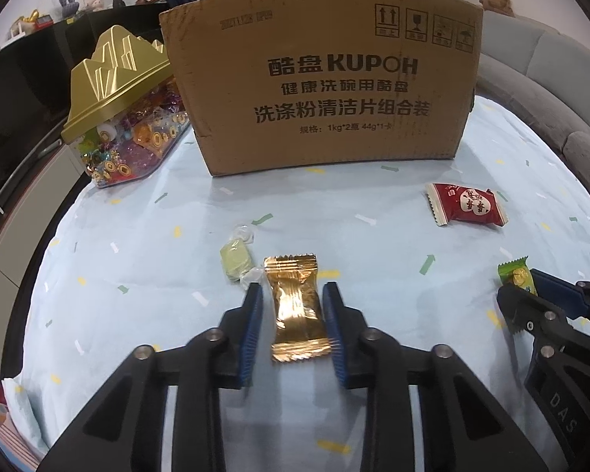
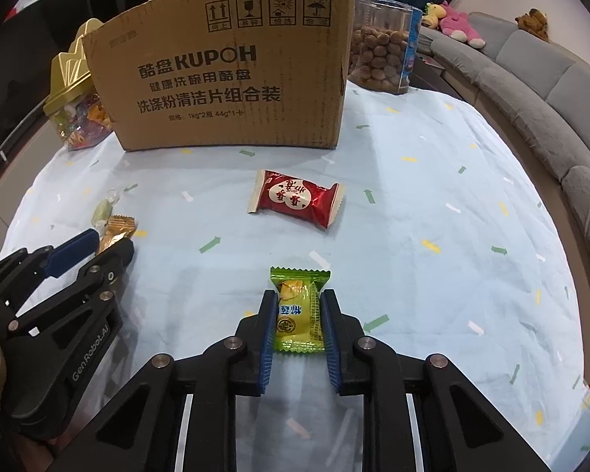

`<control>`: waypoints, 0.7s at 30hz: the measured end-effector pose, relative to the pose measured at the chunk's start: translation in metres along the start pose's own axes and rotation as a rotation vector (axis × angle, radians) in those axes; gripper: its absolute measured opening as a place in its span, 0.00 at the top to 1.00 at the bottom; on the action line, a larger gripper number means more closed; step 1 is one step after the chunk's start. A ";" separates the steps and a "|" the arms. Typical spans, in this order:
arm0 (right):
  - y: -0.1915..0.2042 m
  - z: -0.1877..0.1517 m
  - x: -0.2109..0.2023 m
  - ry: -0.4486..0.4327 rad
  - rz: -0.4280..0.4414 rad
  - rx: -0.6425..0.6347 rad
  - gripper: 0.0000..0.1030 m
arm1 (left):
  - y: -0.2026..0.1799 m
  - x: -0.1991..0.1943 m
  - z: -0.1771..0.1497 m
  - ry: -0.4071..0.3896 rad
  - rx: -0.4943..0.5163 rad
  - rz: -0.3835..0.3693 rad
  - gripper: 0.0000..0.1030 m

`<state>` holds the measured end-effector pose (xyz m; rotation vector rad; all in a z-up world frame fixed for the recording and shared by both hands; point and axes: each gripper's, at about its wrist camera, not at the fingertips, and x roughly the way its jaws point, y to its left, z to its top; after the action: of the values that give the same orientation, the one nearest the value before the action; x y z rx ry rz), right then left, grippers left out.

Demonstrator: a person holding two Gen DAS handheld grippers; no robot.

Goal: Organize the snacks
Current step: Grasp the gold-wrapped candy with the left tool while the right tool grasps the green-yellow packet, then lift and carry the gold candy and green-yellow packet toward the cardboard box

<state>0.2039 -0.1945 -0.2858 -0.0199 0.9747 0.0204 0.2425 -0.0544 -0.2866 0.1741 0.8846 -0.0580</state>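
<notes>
Left to right across the tablecloth (image 1: 145,306):

- Gold-lidded candy box (image 1: 118,118) stood at the far-left edge, just beside the cardboard box (image 1: 318,90) at the far edge, centre.
- Pale green twist-wrapped candy (image 1: 236,261) lay just left of the gold packet (image 1: 298,314), close enough that I couldn't tell if they touched.
- Left gripper (image 1: 293,306) straddled the gold packet's waist, jaws partly open; a gap showed on each side, so not clamped yet.
- Red packet (image 2: 297,196) lay mid-table, free, well apart from both tools.
- Right gripper (image 2: 297,310) bracketed the green-yellow packet (image 2: 299,308) near the front edge. Pads sat at or very near the wrapper sides; couldn't tell if they were actually pinching.

Handling, my read: all were light foil or film pillow packs, slippery and crinkly, soft air-filled wrap over a firmer core. Best taken across the middle of the body, not the crimped end seals, which would fold and slip. Light squeeze was enough; contents could crush. The twist candy was small and might get nudged by the left finger.

View differences: only the right wrist showed the clear jar of brown balls (image 2: 381,55) at the box's right corner, plus the left tool side-on. Only the left wrist showed the gold packet's full outline and the twist candy clearly; there the green packet was half hidden behind the right tool.
</notes>
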 end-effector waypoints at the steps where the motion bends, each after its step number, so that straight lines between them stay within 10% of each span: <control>1: -0.001 0.000 0.000 0.001 0.002 0.003 0.78 | 0.000 0.000 0.000 0.001 0.002 -0.001 0.77; 21: -0.007 0.010 -0.026 -0.068 0.006 0.015 0.79 | -0.004 -0.025 0.004 -0.054 0.028 0.007 0.80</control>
<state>0.1981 -0.2010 -0.2588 -0.0026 0.9070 0.0188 0.2290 -0.0597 -0.2658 0.2009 0.8299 -0.0688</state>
